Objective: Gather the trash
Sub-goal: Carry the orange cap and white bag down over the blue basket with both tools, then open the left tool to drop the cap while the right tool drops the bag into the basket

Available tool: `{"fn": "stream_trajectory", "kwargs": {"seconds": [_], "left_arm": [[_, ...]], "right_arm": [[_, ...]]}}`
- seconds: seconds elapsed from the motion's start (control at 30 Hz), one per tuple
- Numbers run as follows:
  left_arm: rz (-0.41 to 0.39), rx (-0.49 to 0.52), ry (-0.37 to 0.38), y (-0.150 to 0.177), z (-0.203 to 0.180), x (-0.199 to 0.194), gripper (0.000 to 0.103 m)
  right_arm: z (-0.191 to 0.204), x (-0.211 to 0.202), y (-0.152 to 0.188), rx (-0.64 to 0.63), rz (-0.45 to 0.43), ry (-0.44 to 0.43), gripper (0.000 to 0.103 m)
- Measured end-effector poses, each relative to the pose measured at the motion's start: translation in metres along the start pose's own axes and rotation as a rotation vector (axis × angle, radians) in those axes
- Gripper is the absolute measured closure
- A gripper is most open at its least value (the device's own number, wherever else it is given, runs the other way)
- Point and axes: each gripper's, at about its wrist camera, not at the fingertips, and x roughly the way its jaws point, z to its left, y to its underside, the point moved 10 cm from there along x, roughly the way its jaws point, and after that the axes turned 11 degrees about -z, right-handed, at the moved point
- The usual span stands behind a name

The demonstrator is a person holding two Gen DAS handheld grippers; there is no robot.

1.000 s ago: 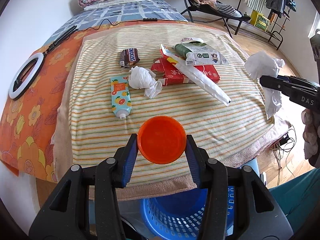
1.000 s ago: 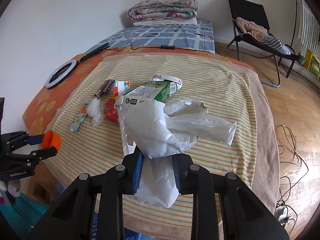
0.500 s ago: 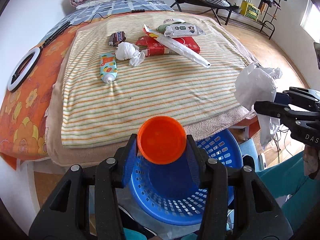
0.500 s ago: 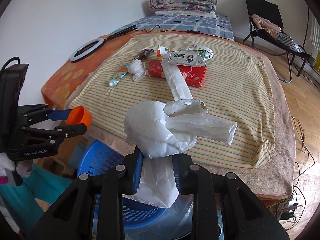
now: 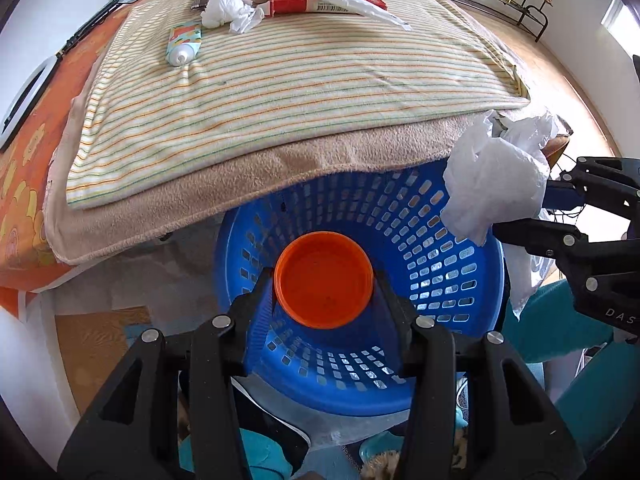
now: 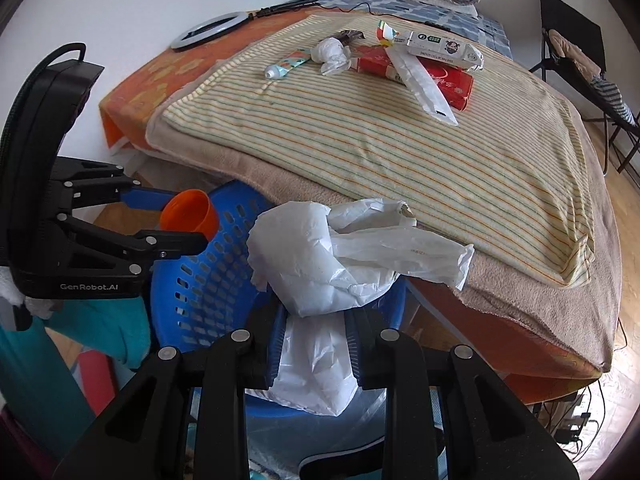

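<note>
Left tongs (image 5: 324, 280) clamped on an orange cup (image 5: 323, 279), mouth facing the camera, held over the blue basket (image 5: 448, 264) just below. Right tongs (image 6: 316, 344) closed on a crumpled white plastic bag (image 6: 340, 256), likewise above the basket's rim. Farther ahead on the striped blanket (image 6: 400, 140): a tube (image 6: 286, 66), a wadded tissue (image 6: 330, 54), a red box (image 6: 448, 78), a long white wrapper (image 6: 420, 80), and probably a wet-wipes pack (image 6: 436, 49).

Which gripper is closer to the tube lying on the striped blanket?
Left. The left gripper holds the orange cup over the basket, on the tube's side; the right gripper is at the basket's far side.
</note>
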Motion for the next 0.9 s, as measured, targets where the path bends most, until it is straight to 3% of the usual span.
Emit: {"fn": "stream_trajectory", "kwargs": {"seconds": [0.3, 0.43, 0.9], "left_arm": [[0.048, -0.004, -0.006, 0.016, 0.002, 0.011, 0.055], [0.065, -0.01, -0.012, 0.02, 0.003, 0.015, 0.042], [0.065, -0.025, -0.028, 0.02, 0.011, 0.016, 0.04]], "right_arm": [[0.011, 0.017, 0.023, -0.039, 0.072, -0.004, 0.075], [0.011, 0.019, 0.026, -0.037, 0.078, 0.001, 0.075], [0.01, 0.021, 0.019, -0.053, 0.073, 0.036, 0.048]]}}
